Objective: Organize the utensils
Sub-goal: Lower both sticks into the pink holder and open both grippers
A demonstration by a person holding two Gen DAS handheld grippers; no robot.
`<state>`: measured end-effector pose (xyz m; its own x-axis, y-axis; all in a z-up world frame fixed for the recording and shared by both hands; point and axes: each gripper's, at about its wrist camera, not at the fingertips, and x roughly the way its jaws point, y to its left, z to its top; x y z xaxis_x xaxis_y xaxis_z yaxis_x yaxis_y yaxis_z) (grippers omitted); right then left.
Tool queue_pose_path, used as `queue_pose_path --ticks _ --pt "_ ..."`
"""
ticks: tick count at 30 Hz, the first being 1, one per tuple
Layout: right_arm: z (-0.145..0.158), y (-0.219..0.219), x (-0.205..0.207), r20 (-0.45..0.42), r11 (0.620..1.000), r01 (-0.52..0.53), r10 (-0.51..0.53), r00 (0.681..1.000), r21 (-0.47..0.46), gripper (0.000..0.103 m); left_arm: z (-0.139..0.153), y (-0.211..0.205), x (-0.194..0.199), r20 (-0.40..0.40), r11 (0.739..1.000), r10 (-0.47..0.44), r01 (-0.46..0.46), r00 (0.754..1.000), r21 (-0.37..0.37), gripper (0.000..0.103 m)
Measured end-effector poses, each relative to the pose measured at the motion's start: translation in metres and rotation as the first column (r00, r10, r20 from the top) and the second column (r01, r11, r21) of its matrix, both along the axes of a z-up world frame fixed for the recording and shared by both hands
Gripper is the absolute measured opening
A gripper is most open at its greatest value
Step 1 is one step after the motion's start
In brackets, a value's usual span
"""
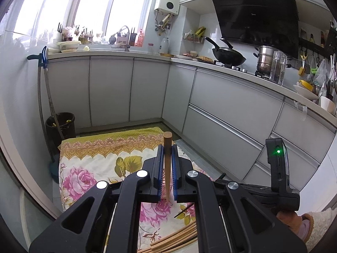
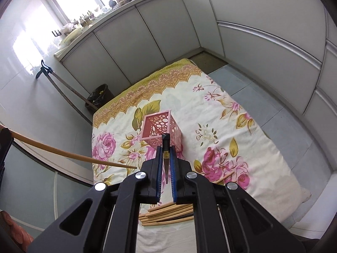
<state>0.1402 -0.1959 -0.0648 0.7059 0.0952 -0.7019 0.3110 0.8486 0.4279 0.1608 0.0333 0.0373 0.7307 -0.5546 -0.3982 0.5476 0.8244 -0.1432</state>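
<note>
My left gripper point(image 1: 167, 147) is shut on a light wooden chopstick point(image 1: 167, 164), held raised above the floral cloth point(image 1: 94, 168); that chopstick also shows at the left of the right wrist view point(image 2: 73, 155). My right gripper point(image 2: 166, 148) is shut on a dark chopstick point(image 2: 166, 147), its end just in front of a pink perforated square holder point(image 2: 161, 129) that stands upright on the cloth point(image 2: 210, 116). A pile of several wooden chopsticks point(image 2: 168, 213) lies on the cloth below the grippers; it also shows in the left wrist view point(image 1: 177, 238).
The cloth lies on the kitchen floor between grey cabinets point(image 1: 221, 109). A black bin point(image 1: 61, 126) and a leaning long-handled tool point(image 1: 47, 97) stand at the far left. A dark stick point(image 1: 183, 209) lies on the cloth. A slippered foot point(image 1: 299, 225) is at the right.
</note>
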Motion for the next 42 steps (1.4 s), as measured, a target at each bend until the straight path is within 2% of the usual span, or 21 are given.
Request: queue_pose_path --ticks 5,12,15,21,26,29,31,33,35,36,37,39,42 --pt "0.015 -0.021 -0.008 0.034 0.999 0.024 -0.023 0.999 -0.033 0.007 0.008 -0.007 0.015 -0.006 0.998 0.046 -0.046 0.999 -0.05 0.006" --pt "0.037 -0.047 -0.017 0.114 0.996 0.053 -0.045 0.992 -0.069 0.007 0.005 -0.042 0.059 0.013 0.99 0.133 -0.132 0.991 -0.053 0.006" --pt "0.042 -0.058 -0.016 0.136 0.996 0.06 -0.051 0.989 -0.065 0.007 -0.006 -0.056 0.084 0.014 0.984 0.171 -0.171 0.985 -0.042 0.006" --pt "0.043 -0.07 -0.001 0.163 0.998 0.049 -0.04 0.986 -0.049 0.007 -0.043 -0.072 0.127 -0.04 0.975 0.22 -0.221 0.975 -0.012 0.006" --pt "0.043 -0.065 0.022 0.187 0.999 0.014 -0.008 0.982 -0.032 0.007 -0.081 -0.076 0.142 -0.106 0.971 0.236 -0.231 0.966 0.057 0.008" --pt "0.046 -0.058 0.038 0.205 1.0 -0.01 0.014 0.979 -0.019 0.007 -0.083 -0.066 0.135 -0.124 0.973 0.232 -0.228 0.965 0.045 0.019" --pt "0.049 -0.052 0.048 0.219 1.0 -0.02 0.023 0.975 -0.017 0.007 -0.072 -0.052 0.124 -0.101 0.97 0.241 -0.242 0.965 0.0 0.034" --pt "0.049 -0.045 0.06 0.228 0.999 -0.035 0.038 0.973 -0.016 0.007 -0.056 -0.037 0.108 -0.066 0.967 0.251 -0.253 0.966 -0.031 0.039" --pt "0.048 -0.038 0.074 0.228 0.999 -0.039 0.044 0.973 -0.025 0.007 -0.041 -0.028 0.091 -0.025 0.962 0.27 -0.271 0.963 -0.04 0.048" --pt "0.046 -0.035 0.08 0.226 0.999 -0.044 0.048 0.973 -0.025 0.007 -0.037 -0.023 0.083 -0.01 0.957 0.289 -0.29 0.957 -0.034 0.058" --pt "0.044 -0.031 0.086 0.221 0.999 -0.046 0.05 0.974 -0.027 0.007 -0.035 -0.017 0.075 0.003 0.948 0.318 -0.318 0.948 -0.028 0.062" --pt "0.038 -0.025 0.098 0.208 0.998 -0.046 0.053 0.977 -0.04 0.007 -0.034 -0.009 0.063 0.009 0.941 0.338 -0.337 0.941 -0.019 0.062" --pt "0.025 -0.017 0.111 0.18 0.997 -0.051 0.061 0.982 -0.062 0.007 -0.039 0.002 0.056 -0.022 0.931 0.365 -0.365 0.931 -0.008 0.063"
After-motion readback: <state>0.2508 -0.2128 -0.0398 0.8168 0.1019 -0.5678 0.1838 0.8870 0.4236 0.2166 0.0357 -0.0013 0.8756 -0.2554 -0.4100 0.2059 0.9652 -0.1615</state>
